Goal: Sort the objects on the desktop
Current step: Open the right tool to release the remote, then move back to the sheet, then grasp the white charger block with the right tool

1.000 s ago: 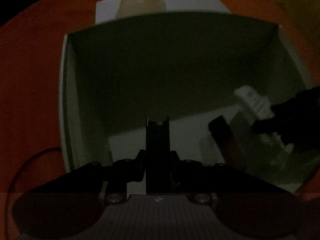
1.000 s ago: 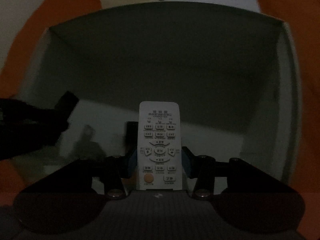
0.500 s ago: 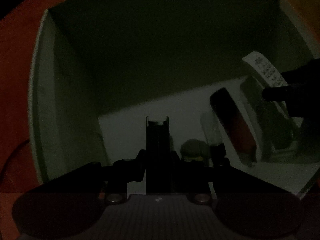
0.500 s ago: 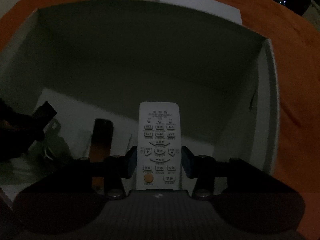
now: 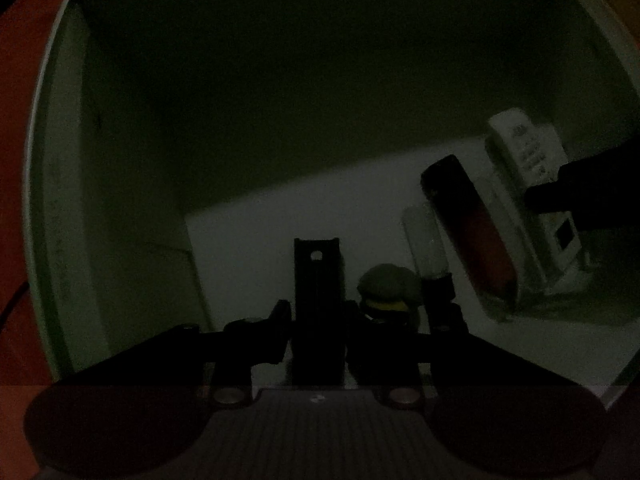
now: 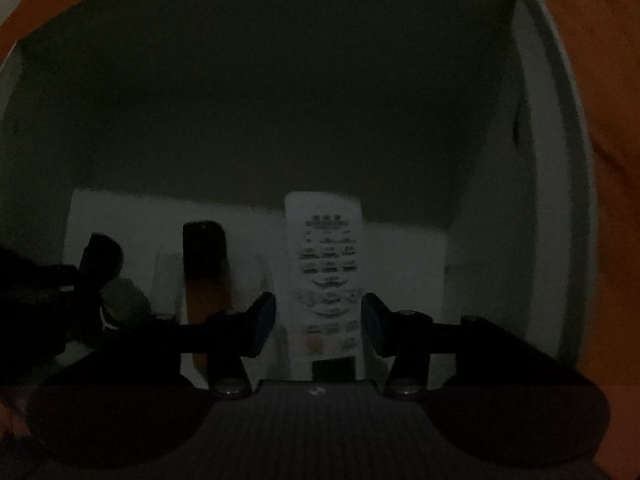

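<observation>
Orange surface (image 6: 616, 80), white box (image 6: 560, 160), dim light. The remote (image 6: 324, 264), centre frame in the right view, is clenched end-down between the right tool's (image 6: 319, 316) blue pads, probably to stand beside the boxed case (image 6: 204, 272). The left tool's (image 5: 316, 312) jaws are opening around a dark slab (image 5: 316, 280); contact unclear.

The box (image 6: 536, 128) I reach into looks like matt white card, its inner walls smooth and dull, and around it the worktop (image 6: 600, 80) wears an orange cloth with soft creases. Inside the box, the white remote (image 6: 324, 264) between my right jaws looks like smooth plastic with printed rubbery keys, and my jaws' blue pads (image 6: 264, 320) look matt. Left of the remote, a dark slab (image 6: 206, 264) has a glossy sheen, black fading to amber.
</observation>
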`<state>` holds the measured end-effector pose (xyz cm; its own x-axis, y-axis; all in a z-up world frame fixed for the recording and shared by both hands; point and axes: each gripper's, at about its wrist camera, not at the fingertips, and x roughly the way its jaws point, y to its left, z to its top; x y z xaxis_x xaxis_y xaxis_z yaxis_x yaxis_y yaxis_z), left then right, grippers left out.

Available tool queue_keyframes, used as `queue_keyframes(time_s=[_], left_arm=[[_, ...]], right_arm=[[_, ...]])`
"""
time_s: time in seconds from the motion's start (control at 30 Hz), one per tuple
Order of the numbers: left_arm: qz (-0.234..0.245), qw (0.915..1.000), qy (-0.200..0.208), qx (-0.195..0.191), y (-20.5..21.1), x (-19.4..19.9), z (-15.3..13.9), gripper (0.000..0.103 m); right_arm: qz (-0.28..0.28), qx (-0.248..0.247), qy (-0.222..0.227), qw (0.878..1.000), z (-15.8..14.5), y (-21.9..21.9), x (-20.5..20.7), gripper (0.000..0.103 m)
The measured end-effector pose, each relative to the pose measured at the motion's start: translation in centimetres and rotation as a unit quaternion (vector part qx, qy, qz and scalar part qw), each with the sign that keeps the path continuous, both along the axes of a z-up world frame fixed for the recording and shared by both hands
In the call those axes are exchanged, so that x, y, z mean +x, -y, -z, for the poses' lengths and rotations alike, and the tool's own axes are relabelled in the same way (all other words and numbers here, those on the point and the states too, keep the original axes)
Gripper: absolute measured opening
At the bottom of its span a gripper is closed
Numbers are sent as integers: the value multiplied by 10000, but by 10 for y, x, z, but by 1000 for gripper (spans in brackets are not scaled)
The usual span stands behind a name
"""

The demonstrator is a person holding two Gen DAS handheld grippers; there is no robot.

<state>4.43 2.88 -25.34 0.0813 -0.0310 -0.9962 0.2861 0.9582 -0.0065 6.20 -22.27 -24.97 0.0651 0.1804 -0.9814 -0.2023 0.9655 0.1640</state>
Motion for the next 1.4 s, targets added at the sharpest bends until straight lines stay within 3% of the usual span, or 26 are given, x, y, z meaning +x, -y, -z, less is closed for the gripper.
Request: queue_keyframes(time_s=[0.23,0.37,0.47,0.57,0.63,0.7,0.77,0.9,1.03,1.17,1.4], left_arm=[[-90,9999,-34,-62,-4,4,-4,25],[-210,9993,46,-308,-8,9,-24,28],[-282,9976,299,-548,0,23,-57,45],[-295,9942,632,-817,4,50,-84,46],[-277,9912,915,-915,15,48,-104,55],[-326,9874,1232,-943,15,55,-122,71],[-446,9841,1422,-969,15,64,-126,81],[-578,9812,1481,-1098,17,70,-122,94],[-798,9821,1208,-1203,4,61,-124,94],[-948,9839,882,-1230,-4,47,-105,94],[-716,9885,785,-1073,4,32,-94,94]], right_arm=[[-89,22,-56,9999,-7,0,-3,52],[-1,442,-8,9990,-43,5,7,53],[19,774,420,9961,-87,8,23,57],[86,991,898,9910,-128,14,45,62],[175,1040,1170,9875,-150,18,64,71],[176,982,1310,9864,-157,17,83,78],[260,724,1409,9870,-156,16,106,82],[193,291,1129,9930,-116,0,146,85],[340,279,533,9976,-65,12,172,85],[308,-11,223,9993,-34,19,179,85],[373,-56,257,9990,-39,26,176,85]])
